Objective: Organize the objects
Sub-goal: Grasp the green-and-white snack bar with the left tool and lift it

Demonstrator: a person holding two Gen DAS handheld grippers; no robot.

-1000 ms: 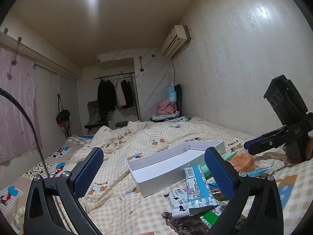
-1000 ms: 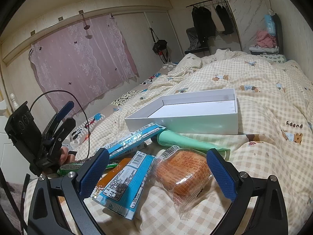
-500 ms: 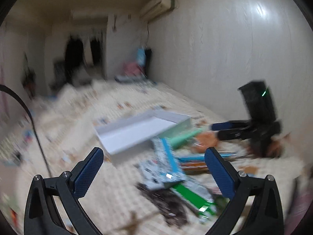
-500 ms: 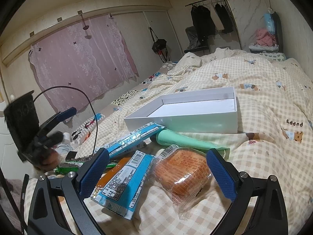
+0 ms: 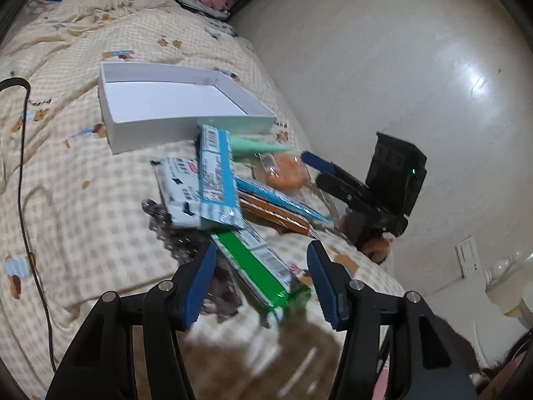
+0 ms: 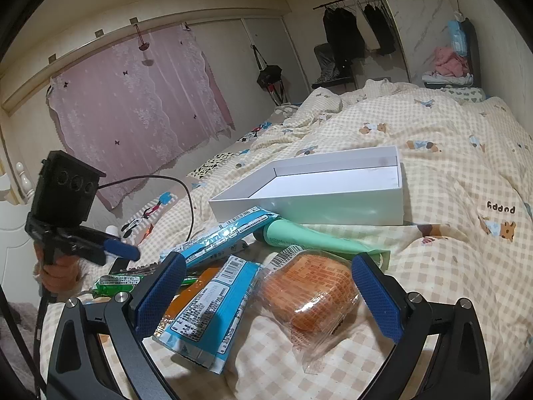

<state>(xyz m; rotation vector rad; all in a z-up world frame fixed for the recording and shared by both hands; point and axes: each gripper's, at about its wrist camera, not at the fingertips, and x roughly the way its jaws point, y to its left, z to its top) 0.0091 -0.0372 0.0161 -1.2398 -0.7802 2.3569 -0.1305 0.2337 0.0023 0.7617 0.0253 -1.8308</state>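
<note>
The bed [image 6: 449, 140] took up basically everything, covered in a soft, rumpled cream checked quilt with little bear prints, running right up against the glossy pale wall [image 5: 383, 66] on one side. A pink lace curtain [image 6: 133, 100] hung on the far side of the room.

Next biggest was the white box [image 6: 333, 206], a shallow rectangular cardboard tray with crisp straight walls, sitting open on the quilt with nothing inside it. There was lots of bare quilt behind and to the side of it.

Just in front of the box was the pile of stuff: a smooth mint-green tube [image 6: 316, 238] lying right against the box's front wall, a long crinkly blue-and-white packet [image 6: 230, 233] leaning over it, another flat blue packet [image 6: 213, 316], and a round orange bun in clear shiny wrap [image 6: 309, 290]. In the left wrist view a long green wrapper [image 5: 253, 263] lay at the near end of the pile, partly on a dark crinkled bag [image 5: 176, 236]. It was all overlapping, a bit blurry on that side.

The left tongs [image 5: 261, 280] were spread apart with the green wrapper between the blue ribbed pads, not touching it as far as I could tell. The right tongs [image 6: 268, 296] were spread wide too, straddling the orange bun and the flat blue packet, gripping nothing.
</note>
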